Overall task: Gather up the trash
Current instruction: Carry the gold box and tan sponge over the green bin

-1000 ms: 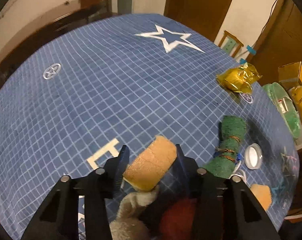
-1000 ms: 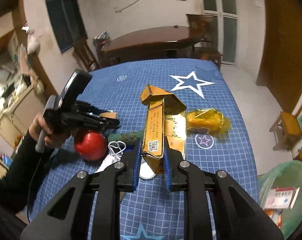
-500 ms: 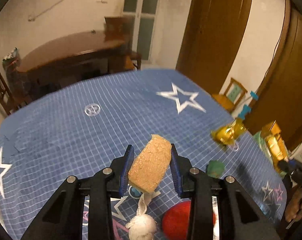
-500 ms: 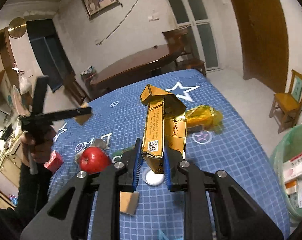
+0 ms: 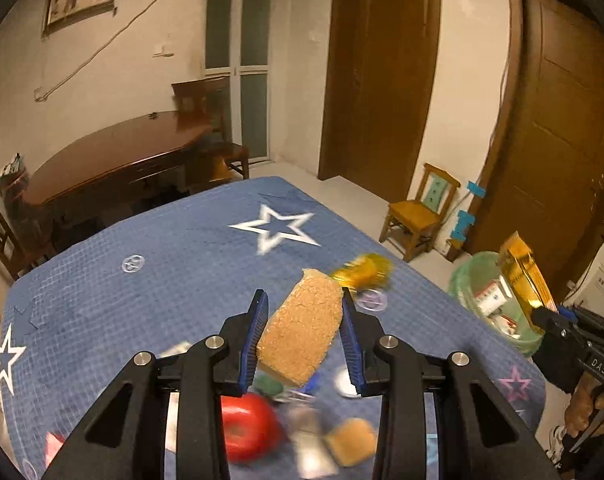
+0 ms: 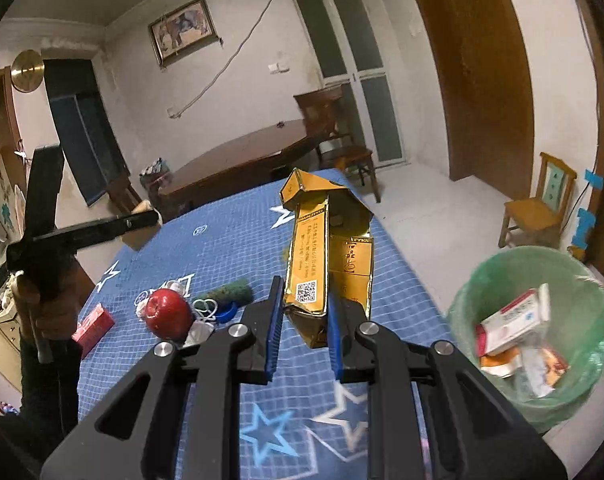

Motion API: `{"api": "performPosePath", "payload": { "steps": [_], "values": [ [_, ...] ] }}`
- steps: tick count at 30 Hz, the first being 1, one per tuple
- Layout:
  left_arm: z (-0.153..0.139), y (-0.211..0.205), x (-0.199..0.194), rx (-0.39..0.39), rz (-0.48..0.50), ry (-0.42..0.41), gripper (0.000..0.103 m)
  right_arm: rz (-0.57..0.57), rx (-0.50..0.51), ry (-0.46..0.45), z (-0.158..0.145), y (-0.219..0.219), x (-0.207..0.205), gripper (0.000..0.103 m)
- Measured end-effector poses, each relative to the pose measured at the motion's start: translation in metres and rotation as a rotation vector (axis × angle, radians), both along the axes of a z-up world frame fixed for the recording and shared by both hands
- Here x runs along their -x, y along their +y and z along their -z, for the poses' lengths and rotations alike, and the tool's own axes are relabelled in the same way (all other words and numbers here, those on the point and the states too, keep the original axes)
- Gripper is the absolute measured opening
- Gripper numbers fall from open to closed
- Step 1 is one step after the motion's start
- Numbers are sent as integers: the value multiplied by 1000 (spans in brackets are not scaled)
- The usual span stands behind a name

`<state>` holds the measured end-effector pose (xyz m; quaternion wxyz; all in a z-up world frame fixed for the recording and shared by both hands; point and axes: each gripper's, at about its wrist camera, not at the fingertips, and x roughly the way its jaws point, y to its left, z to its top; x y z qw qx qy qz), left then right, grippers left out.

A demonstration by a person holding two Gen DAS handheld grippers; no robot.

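My left gripper [image 5: 303, 322] is shut on a tan sponge block [image 5: 302, 330], held up above the blue star-patterned table [image 5: 174, 272]. My right gripper [image 6: 304, 318] is shut on an opened gold carton [image 6: 322, 264], lifted over the table's right side. In the left wrist view that carton [image 5: 522, 276] shows at the far right above the green-lined trash bin [image 5: 468, 292]. The bin [image 6: 574, 384] stands on the floor off the table's right edge, with boxes and wrappers inside. The left gripper with its sponge [image 6: 140, 232] appears at the left of the right wrist view.
On the table lie a red apple [image 6: 168, 314], a green roll [image 6: 230, 292], a white cord [image 6: 206, 308], a red packet [image 6: 94, 326], a yellow plastic bag [image 5: 364, 270] and a small tan block [image 5: 352, 442]. A wooden chair [image 5: 422, 212] stands beyond the bin.
The left gripper closed on the sponge and rose well above the table, its view tilting up. The right gripper carried the carton to the right, bringing the bin further into its view.
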<state>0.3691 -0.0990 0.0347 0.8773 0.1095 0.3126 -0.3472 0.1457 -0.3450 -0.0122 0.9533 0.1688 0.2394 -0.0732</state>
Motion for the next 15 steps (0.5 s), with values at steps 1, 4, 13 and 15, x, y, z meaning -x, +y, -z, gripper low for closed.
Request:
{"api": "performPosePath", "payload": {
  "steps": [1,4,13,15],
  "values": [
    [0,-11,14,-9,-1,-6,37,1,-1,-6,0,-3,5,18],
    [3,-38,51,-17,3,-24,38,1,11,-14,3,-11,19,18],
    [38,-122,133,-63,-47,-72,38,87,82,-6,8,-48,69,18],
    [46,-142,148,-69,-37,-76,38,120,97,-3,6,-61,82,18]
  ]
}}
